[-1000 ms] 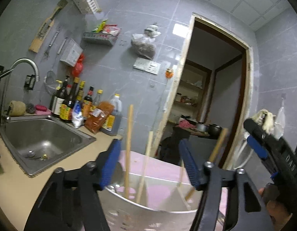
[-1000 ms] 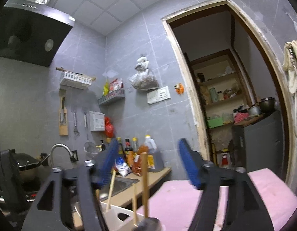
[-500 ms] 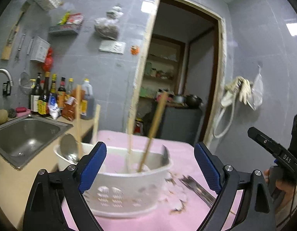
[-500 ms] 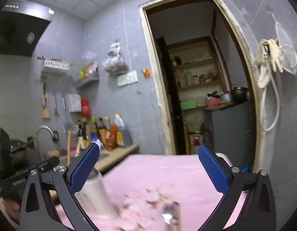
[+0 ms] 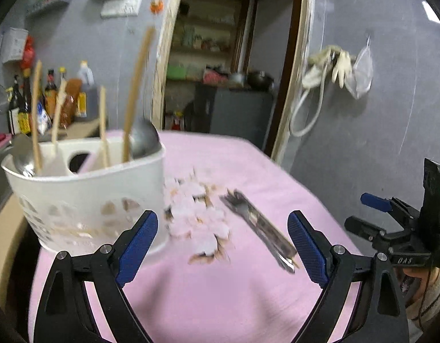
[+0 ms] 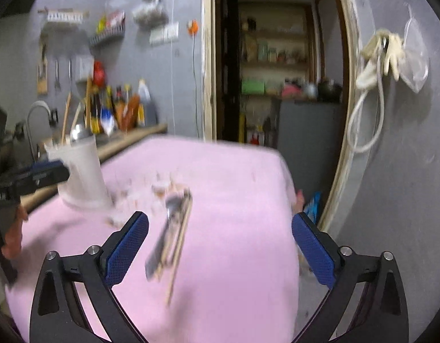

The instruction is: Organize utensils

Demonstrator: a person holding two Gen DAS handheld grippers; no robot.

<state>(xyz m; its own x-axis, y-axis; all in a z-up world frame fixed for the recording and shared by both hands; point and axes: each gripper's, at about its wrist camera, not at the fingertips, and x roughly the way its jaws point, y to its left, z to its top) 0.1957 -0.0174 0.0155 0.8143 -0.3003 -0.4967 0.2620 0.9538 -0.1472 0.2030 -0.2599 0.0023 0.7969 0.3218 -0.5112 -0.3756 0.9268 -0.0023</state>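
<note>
A white utensil holder stands at the left of the pink cloth. It holds wooden-handled utensils and a steel ladle. It also shows in the right wrist view. A bundle of metal cutlery lies on the cloth to its right, beside scattered pale scraps. The cutlery lies just ahead of my right gripper. My left gripper is open and empty above the cloth. My right gripper is open and empty; it also shows in the left wrist view.
A counter with sauce bottles and a sink tap runs along the left wall. An open doorway leads to a pantry behind the table. A hose and gloves hang on the right wall.
Both grippers have pulled back and tilted down, away from the holder. The holder now stands to the left, and the cutlery bundle and cloth have come into view.
</note>
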